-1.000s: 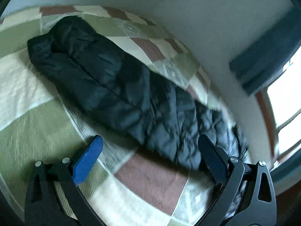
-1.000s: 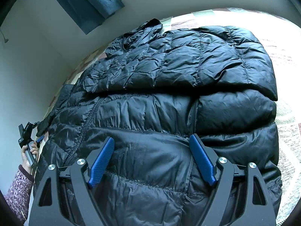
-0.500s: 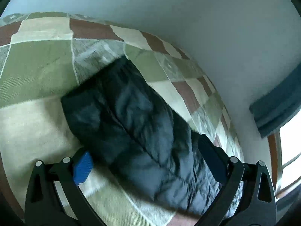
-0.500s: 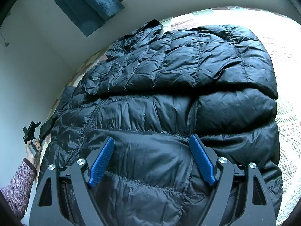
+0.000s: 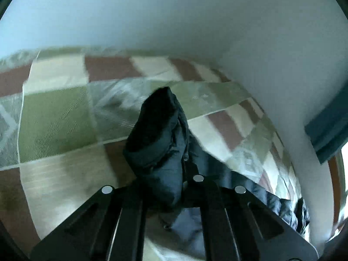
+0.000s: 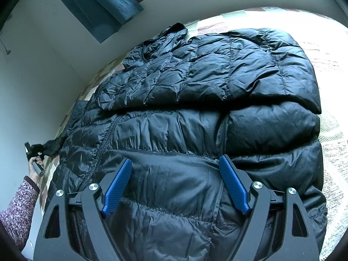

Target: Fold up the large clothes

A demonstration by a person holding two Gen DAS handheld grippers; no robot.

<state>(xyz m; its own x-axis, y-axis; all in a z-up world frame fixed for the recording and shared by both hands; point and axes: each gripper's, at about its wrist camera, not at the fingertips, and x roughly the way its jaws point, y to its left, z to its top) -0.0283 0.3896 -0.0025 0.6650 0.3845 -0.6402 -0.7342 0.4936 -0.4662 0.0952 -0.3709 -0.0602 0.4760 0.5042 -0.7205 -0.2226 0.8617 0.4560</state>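
A black puffer jacket (image 6: pixel 195 113) lies spread on a checked bedspread (image 6: pixel 332 143), one side folded over its body, hood toward the window. My right gripper (image 6: pixel 175 184) is open and hovers low over the jacket's lower body, touching nothing I can see. My left gripper (image 5: pixel 171 187) is shut on the end of the jacket's sleeve (image 5: pixel 158 139), which sticks up between the jaws above the bedspread (image 5: pixel 56 126). The right wrist view shows the left gripper (image 6: pixel 34 150) far left, in a hand, holding the sleeve end.
A pale wall (image 5: pixel 174 21) runs close along the bed's far side. A blue curtain (image 6: pixel 97 4) hangs by a window at the bed's head. The person's patterned sleeve (image 6: pixel 17 215) is at the lower left of the right wrist view.
My left gripper moved along the sleeve to its end, closed on it and lifted it. My right gripper stayed open over the jacket body.
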